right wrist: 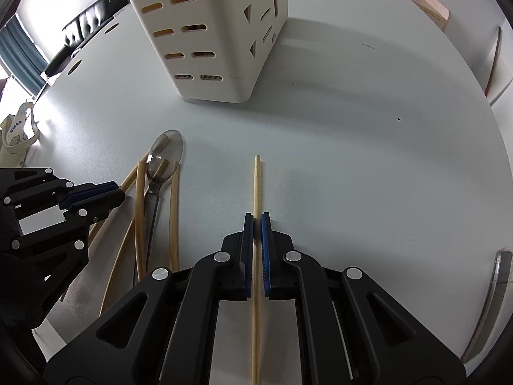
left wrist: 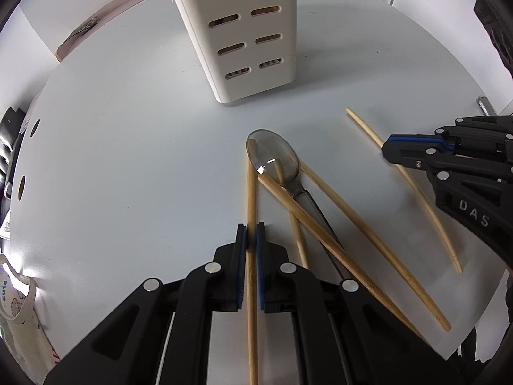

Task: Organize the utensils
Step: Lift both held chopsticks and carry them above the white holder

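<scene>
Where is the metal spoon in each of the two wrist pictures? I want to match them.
Left wrist view: the metal spoon lies just right of centre, bowl up-picture, bamboo chopsticks crossing it.
Right wrist view: the spoon lies left of centre, among the chopsticks beside the left gripper.
Shared landmark: the white slotted utensil holder stands up-picture of the spoon bowl in both.

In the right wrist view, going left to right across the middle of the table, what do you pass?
Left gripper → spoon lying among loose chopsticks → single chopstick clamped in the right gripper → bare table.
</scene>
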